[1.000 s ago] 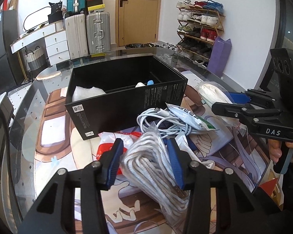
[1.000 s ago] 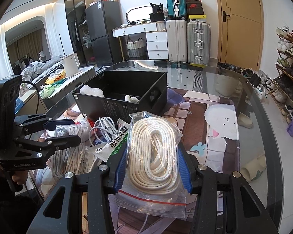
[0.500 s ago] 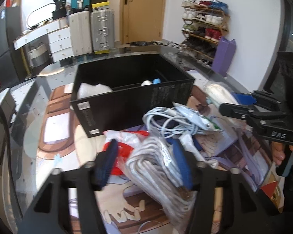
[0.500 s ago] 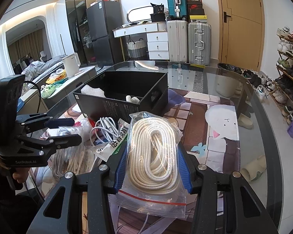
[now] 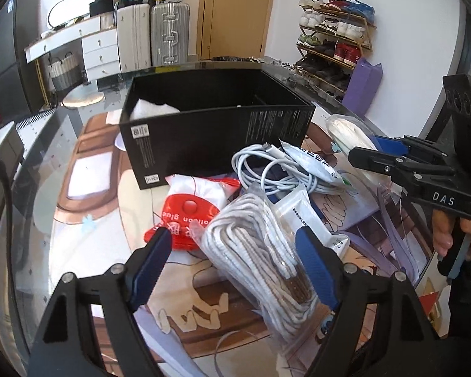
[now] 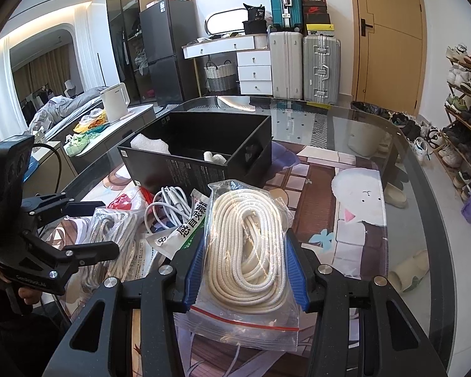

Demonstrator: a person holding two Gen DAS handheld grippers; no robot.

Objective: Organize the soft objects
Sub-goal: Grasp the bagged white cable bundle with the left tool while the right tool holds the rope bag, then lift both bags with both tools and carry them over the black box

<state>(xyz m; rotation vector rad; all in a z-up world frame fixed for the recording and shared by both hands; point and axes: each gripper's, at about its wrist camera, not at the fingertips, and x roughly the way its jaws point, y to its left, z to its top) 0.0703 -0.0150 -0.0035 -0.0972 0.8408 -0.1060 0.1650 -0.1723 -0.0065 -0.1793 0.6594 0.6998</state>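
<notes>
Left tongs (image 5: 235, 260): jaws opening, pads clear of the bagged grey-white rope (image 5: 260, 260) lying between them on the bench (image 5: 88, 229). Right tongs (image 6: 246, 270): pinching a bagged cream rope (image 6: 248, 245). Black box (image 5: 216, 132) stands beyond both tongs.

A clear zip bag of cream rope (image 6: 248, 245) sits coiled near the table's front edge, pinched at both sides. Left of it, a bagged grey-white cord bundle (image 5: 260, 260) lies slanted on the table, beside a white cable (image 5: 273, 172) looped before the black box (image 5: 216, 125).
</notes>
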